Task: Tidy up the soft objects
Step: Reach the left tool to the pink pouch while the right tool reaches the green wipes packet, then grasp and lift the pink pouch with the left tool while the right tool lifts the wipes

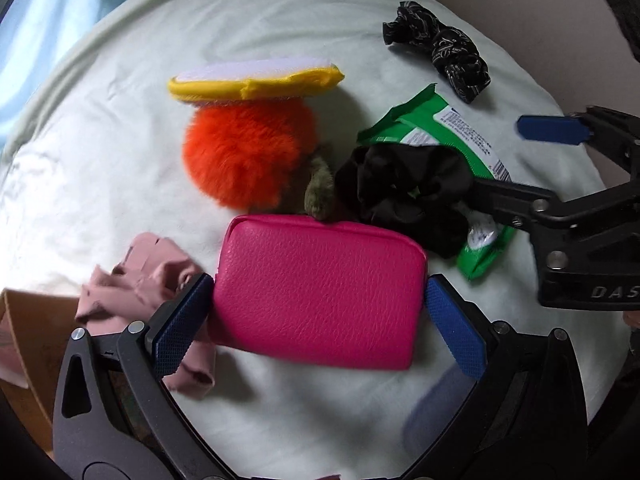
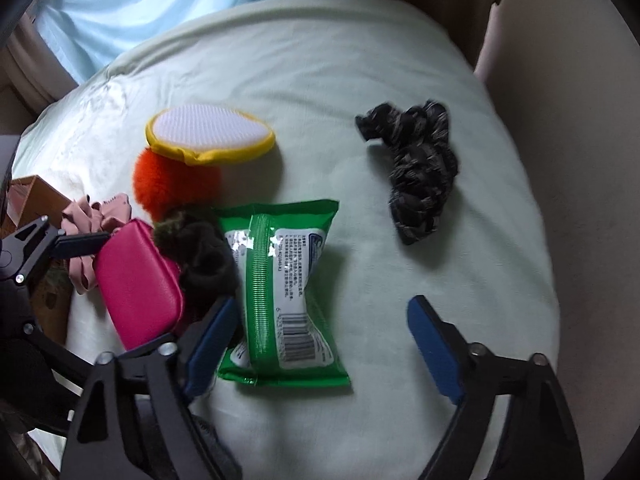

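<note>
- The left tongs point(image 1: 318, 318) are straddling the pink pouch point(image 1: 320, 292) on the bed point(image 1: 280, 40), their blue pads sitting at its two short ends. The pads look to be touching the pouch, but whether they are pressing on it I cannot tell.
- The right tongs point(image 2: 320, 344) are standing apart, with the green wipes packet point(image 2: 280, 292) lying between the jaws; the left pad is just beside its edge, the other pad well clear.
- The soft things are lying in a cluster on the bed: an orange pompom point(image 1: 240, 156) under a yellow-rimmed pad point(image 1: 256, 76), a black scrunchie point(image 1: 400, 192) overlapping the packet, a pink scrunchie point(image 1: 140, 280) beside the pouch, and a patterned black scrunchie point(image 2: 416, 172) well apart.
- A cardboard box point(image 1: 24, 320) is showing at the bed's edge.
- The step in hand seems to be gripping the first items, one per hand.
- Next, each pair of tongs probably needs to squeeze firmly, then lift without dragging the black scrunchie along.
</note>
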`<state>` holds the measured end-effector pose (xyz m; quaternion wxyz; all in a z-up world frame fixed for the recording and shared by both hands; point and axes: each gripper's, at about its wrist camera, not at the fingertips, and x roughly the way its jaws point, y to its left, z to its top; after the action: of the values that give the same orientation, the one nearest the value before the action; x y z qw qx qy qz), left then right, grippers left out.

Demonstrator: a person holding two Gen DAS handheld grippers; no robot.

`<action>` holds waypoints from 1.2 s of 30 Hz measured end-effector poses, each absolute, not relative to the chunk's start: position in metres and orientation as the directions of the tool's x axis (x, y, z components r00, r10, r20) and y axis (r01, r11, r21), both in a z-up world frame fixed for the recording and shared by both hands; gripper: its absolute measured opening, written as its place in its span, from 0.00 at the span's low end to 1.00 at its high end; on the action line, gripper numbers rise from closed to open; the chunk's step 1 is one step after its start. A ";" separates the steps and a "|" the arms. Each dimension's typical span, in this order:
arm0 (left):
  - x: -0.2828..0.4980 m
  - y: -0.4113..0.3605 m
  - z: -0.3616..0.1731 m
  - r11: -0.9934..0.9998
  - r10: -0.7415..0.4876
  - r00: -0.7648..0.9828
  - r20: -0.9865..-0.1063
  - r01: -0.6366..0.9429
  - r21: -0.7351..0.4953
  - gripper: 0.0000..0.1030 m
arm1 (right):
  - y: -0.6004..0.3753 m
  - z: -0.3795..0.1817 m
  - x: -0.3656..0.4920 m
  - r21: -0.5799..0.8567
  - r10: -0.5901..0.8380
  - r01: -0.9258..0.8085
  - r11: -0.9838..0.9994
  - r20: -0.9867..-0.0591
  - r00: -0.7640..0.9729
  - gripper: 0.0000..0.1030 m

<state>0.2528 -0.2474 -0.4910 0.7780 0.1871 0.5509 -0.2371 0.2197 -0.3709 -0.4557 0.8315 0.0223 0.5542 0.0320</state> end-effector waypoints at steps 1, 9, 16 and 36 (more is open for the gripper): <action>0.254 -0.249 -0.493 0.813 -0.162 0.291 -0.943 0.581 0.040 1.00 | -0.371 -0.460 0.222 0.087 0.094 -0.034 0.996 -0.921 0.377 0.76; 0.262 -0.243 -0.505 0.816 -0.203 0.265 -0.943 0.578 -0.013 1.00 | -0.362 -0.481 0.230 0.182 0.195 -0.069 0.981 -0.919 0.342 0.50; 0.268 -0.224 -0.510 0.822 -0.279 0.204 -0.939 0.555 -0.124 0.97 | -0.353 -0.481 0.225 0.212 0.223 -0.070 0.975 -0.908 0.355 0.32; 0.237 -0.192 -0.442 0.849 -0.310 0.269 -0.912 0.510 -0.138 0.70 | -0.373 -0.434 0.196 0.215 0.166 0.051 0.975 -0.864 0.475 0.31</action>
<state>0.2373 -0.1918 -0.4422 0.7913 0.0918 0.5462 -0.2590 0.1961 -0.3727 -0.4342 0.8521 0.1059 0.5114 0.0337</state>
